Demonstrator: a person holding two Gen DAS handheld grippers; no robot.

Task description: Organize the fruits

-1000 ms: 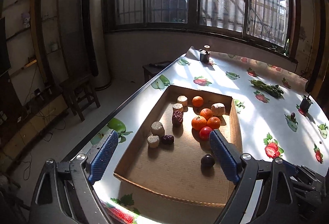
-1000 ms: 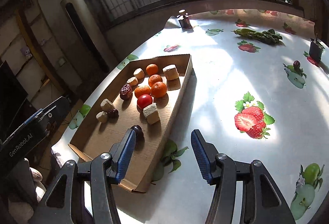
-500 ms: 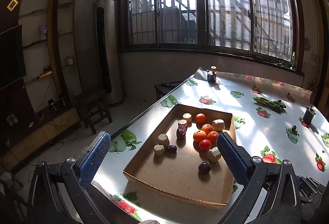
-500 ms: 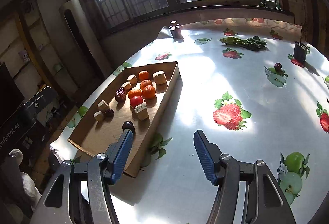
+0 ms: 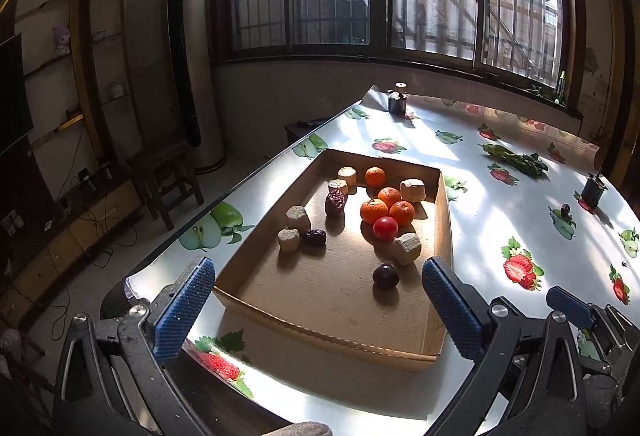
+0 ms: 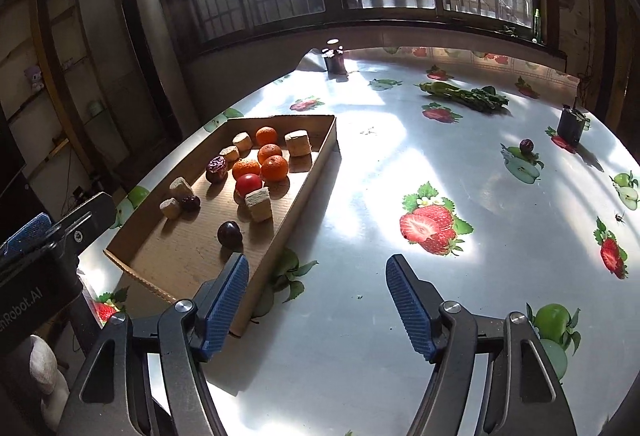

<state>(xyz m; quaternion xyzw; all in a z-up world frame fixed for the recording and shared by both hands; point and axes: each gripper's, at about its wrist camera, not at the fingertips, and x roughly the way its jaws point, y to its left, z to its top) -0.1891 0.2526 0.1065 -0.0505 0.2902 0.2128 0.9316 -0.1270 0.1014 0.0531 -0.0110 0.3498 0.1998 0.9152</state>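
Both grippers have pulled back from the cardboard tray (image 5: 443,220), each spread wide and empty: left gripper (image 5: 316,310), right gripper (image 6: 318,308). Near the tray's near right edge sits a dark plum (image 5: 385,276), probably light, smooth, bruisable; grip gently across its middle.

Open right tongs (image 6: 318,294) beside cardboard tray (image 6: 308,176) of fruit

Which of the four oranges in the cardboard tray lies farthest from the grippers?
The lone orange near the tray's far wall, beside a beige block; the other three cluster together nearer the red tomato.
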